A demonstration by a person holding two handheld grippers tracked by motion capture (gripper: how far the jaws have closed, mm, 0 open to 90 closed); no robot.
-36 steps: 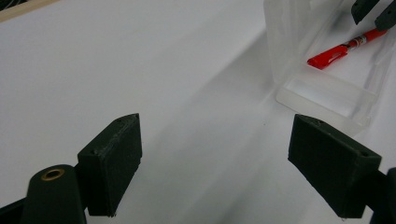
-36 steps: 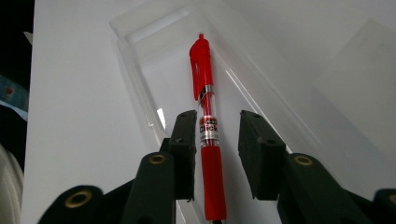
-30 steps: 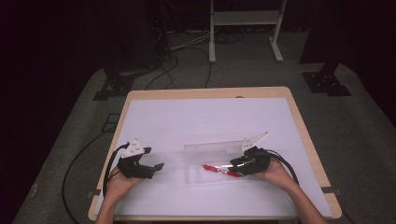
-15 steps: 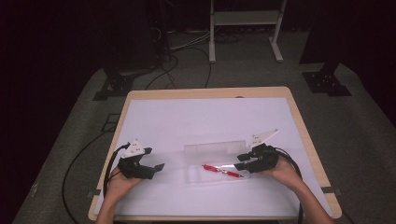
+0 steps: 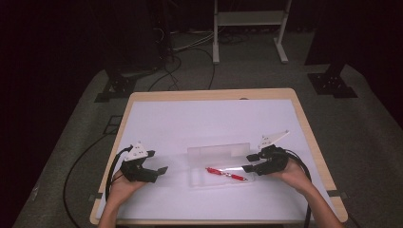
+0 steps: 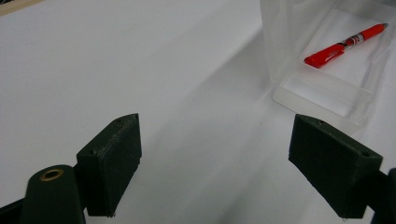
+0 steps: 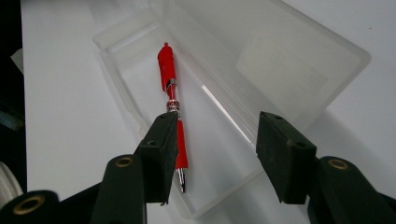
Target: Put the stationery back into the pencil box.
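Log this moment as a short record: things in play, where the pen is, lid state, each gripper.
things: red pen; clear plastic case
pen: lying flat inside the case
lid: open, standing up at the far side
right gripper: at the case's right end, jaws have just been opening, nothing pressed between them
left gripper: open, over the white table cover, apart from the case

- A lab or recording studio: dark room, grey carpet (image 5: 71,118).
- Loose cables (image 5: 185,57), metal stands (image 5: 247,28), one white-topped table (image 5: 214,118).
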